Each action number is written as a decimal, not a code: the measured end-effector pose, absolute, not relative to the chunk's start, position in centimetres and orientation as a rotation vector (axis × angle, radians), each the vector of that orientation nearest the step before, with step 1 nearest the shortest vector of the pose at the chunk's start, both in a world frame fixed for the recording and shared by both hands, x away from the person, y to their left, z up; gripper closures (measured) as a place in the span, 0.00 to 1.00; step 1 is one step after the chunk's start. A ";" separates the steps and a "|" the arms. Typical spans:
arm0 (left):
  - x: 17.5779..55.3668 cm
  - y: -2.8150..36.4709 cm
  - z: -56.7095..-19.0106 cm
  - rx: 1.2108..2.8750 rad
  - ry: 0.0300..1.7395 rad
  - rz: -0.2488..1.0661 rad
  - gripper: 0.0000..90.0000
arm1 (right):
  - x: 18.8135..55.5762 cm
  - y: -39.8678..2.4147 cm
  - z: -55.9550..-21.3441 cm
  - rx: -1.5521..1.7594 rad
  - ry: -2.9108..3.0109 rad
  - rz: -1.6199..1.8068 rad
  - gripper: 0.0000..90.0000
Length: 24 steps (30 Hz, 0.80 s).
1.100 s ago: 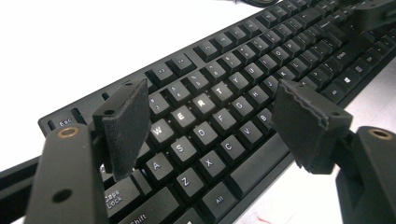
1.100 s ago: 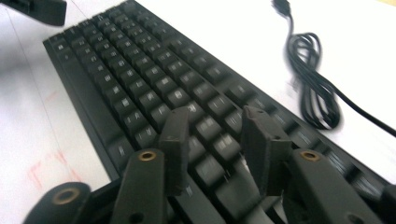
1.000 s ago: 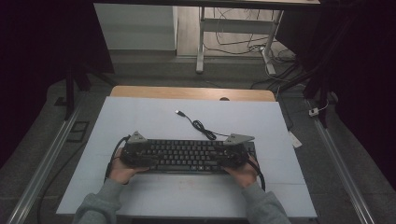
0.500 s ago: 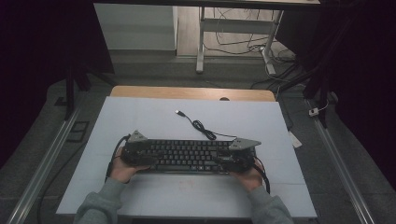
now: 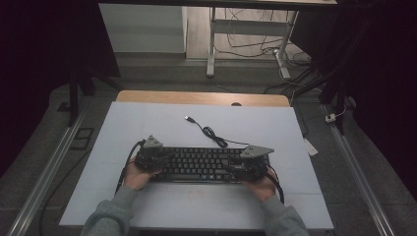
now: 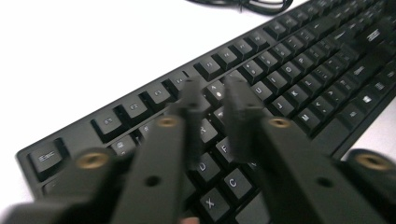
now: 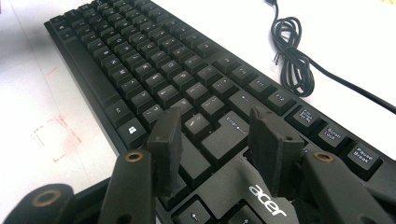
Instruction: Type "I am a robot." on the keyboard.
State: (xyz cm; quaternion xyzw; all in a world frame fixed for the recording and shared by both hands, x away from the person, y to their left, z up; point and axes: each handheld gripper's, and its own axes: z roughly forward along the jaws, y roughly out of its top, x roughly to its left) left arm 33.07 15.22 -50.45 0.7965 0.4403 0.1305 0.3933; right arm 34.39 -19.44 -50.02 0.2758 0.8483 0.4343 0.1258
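**Both grippers poised over the keyboard, no key clearly pressed yet**

We find the keyboard (image 5: 201, 163) low in the middle of the high view, lying flat on the white table (image 5: 147, 123). Its long axis runs left to right across the frame, the function row toward the top, the space bar toward the person. Its cable (image 5: 209, 132) loops away toward upper centre and ends in a loose plug, so it is connected to nothing.

The left gripper (image 6: 215, 95) hovers over the letter keys at the keyboard's left end. Its jaws have just been closing and now stand nearly together with only a thin gap and nothing between them. The right gripper (image 7: 219, 140) sits over the enter key at the right end, its jaws apart and empty.

We judge the work to be at an early stage: both grippers are placed above the keys, but we cannot tell whether any tip touches one. The pressing or shifting itself appears to be left.
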 end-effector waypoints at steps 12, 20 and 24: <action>34.2 13.6 -51.6 2.091 1.103 0.298 0.99 | 34.4 -19.4 -50.1 0.805 2.478 1.252 0.61; 34.3 13.0 -51.8 2.110 1.096 0.291 0.99 | 34.4 -19.5 -50.1 0.808 2.476 1.251 0.61; 34.4 12.9 -52.0 2.116 1.106 0.287 0.99 | 34.4 -19.5 -50.1 0.806 2.477 1.251 0.61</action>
